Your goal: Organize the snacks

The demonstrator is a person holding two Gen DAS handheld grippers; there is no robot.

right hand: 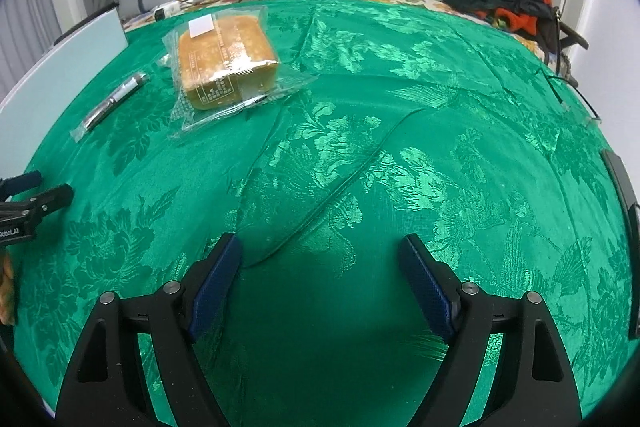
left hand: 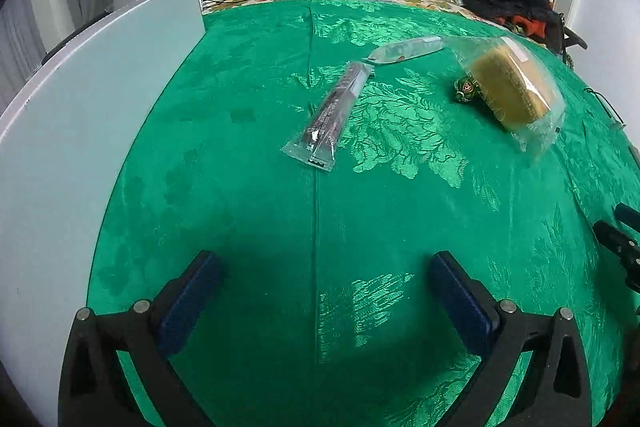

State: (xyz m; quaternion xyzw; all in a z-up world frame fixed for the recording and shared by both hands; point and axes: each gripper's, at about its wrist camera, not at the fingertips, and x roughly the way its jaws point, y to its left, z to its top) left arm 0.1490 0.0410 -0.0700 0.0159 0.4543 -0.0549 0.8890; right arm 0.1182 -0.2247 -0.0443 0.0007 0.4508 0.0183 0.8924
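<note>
Both jaws spread, nothing held: left gripper [left hand: 324,291], right gripper [right hand: 320,279]; cake pack [right hand: 224,59] judged soft, slippery wrap, best clamped gently across sides

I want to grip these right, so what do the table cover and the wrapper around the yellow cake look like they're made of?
Table cover: looks like woven satin or brocade fabric, glossy; floral pattern shines, and it creases.
Cake wrapper: apparently thin clear plastic film; the cake shows through, with crinkled, glinting edges.

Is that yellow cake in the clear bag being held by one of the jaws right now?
No, the wrapped cake lies alone on the green tablecloth, well ahead of both open grippers.
</note>
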